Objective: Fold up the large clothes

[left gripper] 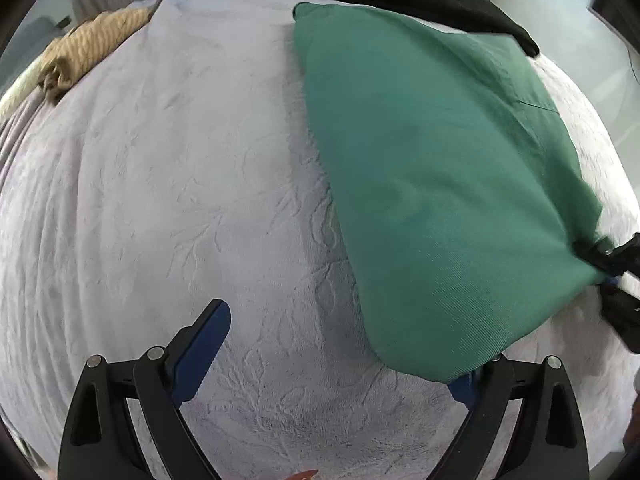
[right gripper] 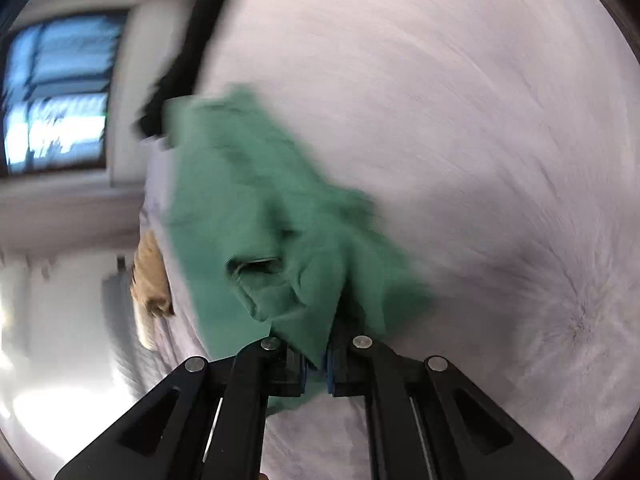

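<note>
the left gripper (left gripper: pixel 340 344) hangs over the bed (left gripper: pixel 180 168) with its jaws spread wide and nothing gripped; the near corner of the green garment (left gripper: pixel 432 184) drapes over the tip of its right-side jaw. the garment lies flat on the pale bedcover, stretching away ahead and to the right of those jaws. the right gripper (right gripper: pixel 316 364) has its jaws pinched tight on an edge of the green garment (right gripper: pixel 256 216), which bunches just ahead of them. a black garment (left gripper: pixel 432 0) lies beyond the green one, and a tan blanket (left gripper: pixel 92 48) far left.
</note>
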The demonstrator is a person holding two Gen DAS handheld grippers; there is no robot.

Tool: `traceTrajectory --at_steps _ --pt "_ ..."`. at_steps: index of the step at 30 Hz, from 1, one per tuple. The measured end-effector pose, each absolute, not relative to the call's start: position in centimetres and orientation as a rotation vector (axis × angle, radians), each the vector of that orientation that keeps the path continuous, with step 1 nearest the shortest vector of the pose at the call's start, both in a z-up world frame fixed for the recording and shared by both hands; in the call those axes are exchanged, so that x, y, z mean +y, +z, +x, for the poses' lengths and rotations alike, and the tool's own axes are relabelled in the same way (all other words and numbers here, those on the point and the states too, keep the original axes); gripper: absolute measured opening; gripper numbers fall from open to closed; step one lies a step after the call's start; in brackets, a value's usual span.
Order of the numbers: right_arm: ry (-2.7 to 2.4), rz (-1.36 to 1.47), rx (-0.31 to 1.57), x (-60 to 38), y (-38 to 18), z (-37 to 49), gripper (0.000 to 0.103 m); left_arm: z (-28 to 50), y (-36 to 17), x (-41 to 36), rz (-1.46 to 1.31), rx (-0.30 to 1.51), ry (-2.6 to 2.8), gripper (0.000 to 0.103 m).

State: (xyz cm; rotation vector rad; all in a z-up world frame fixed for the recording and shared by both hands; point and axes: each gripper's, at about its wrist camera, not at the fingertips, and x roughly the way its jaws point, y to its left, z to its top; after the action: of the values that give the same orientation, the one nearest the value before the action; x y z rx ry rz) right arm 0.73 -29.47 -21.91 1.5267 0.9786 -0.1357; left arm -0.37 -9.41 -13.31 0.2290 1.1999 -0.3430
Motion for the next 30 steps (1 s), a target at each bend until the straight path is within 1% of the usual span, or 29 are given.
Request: traceTrajectory --at_steps 2,4,5,6,7,9,10,11,12,13,16,17,19,22,24,25,27,30 --pt "-0.138 1.544 0.97 -29.5 -21.9 0.0 0.007 -0.6 -13.2 -9.1 0.238 1.206 -0.363 0.096" --pt "-0.172 1.44 1.023 -29.6 -20.0 -0.3 0.01 -0.4 -12.9 -8.6 0.228 1.242 -0.398 0.096" --pt "-0.195 1.345 1.061 -29.6 -18.5 -0.4 0.019 -0.9 -12.5 -8.3 0.231 1.251 -0.416 0.096" --pt "-0.21 1.281 1.081 -29.6 -17.6 0.1 0.023 -1.2 -12.0 -8.1 0.242 1.253 -0.431 0.096" --pt "-0.225 1.156 1.102 -29.5 -15.5 0.2 0.032 -1.6 -11.4 -7.8 0.259 1.25 -0.448 0.096" --pt "-0.198 1.028 1.082 -29.3 -12.7 0.7 0.035 -2.3 -10.0 -7.2 0.282 1.235 -0.461 0.096" --pt "-0.167 0.964 1.064 -29.1 -11.1 1.3 0.044 -2.6 -9.1 -6.9 0.285 1.22 -0.459 0.096" --pt "-0.147 0.919 1.053 -28.8 -10.3 1.5 0.058 -2.6 -8.5 -6.6 0.276 1.207 -0.454 0.096" --pt "-0.111 0.852 1.045 -28.4 -9.2 2.8 0.064 -2.3 -8.0 -6.4 0.262 1.196 -0.442 0.096" --pt "-0.09 0.802 1.053 -28.0 -8.6 3.9 0.065 -1.8 -7.5 -6.2 0.243 1.183 -0.419 0.096" --pt "-0.07 0.672 1.168 -27.0 -10.0 7.8 0.065 0.4 -7.3 -6.9 0.2 1.164 -0.382 0.096" --pt "-0.065 0.662 1.197 -26.9 -10.4 7.4 0.051 1.0 -7.3 -7.2 0.188 1.162 -0.377 0.096" --pt "-0.048 0.688 1.241 -26.8 -11.5 8.9 0.009 2.4 -8.1 -8.1 0.179 1.165 -0.374 0.096" --pt "-0.101 0.667 1.224 -27.7 -11.8 8.9 0.009 2.8 -10.3 -9.0 0.219 1.187 -0.383 0.096" --pt "-0.137 0.687 1.256 -29.2 -13.9 8.5 0.009 2.3 -11.4 -8.9 0.215 1.203 -0.383 0.096" --pt "-0.128 0.74 1.266 -30.0 -15.1 8.2 0.009 2.2 -11.9 -8.7 0.201 1.218 -0.396 0.096" --pt "-0.117 0.826 1.268 -30.9 -16.7 7.7 0.009 2.1 -11.8 -8.7 0.195 1.228 -0.396 0.096" --pt "-0.118 0.84 1.252 -30.9 -16.2 7.5 0.009 2.1 -11.2 -9.3 0.246 1.222 -0.39 0.096"
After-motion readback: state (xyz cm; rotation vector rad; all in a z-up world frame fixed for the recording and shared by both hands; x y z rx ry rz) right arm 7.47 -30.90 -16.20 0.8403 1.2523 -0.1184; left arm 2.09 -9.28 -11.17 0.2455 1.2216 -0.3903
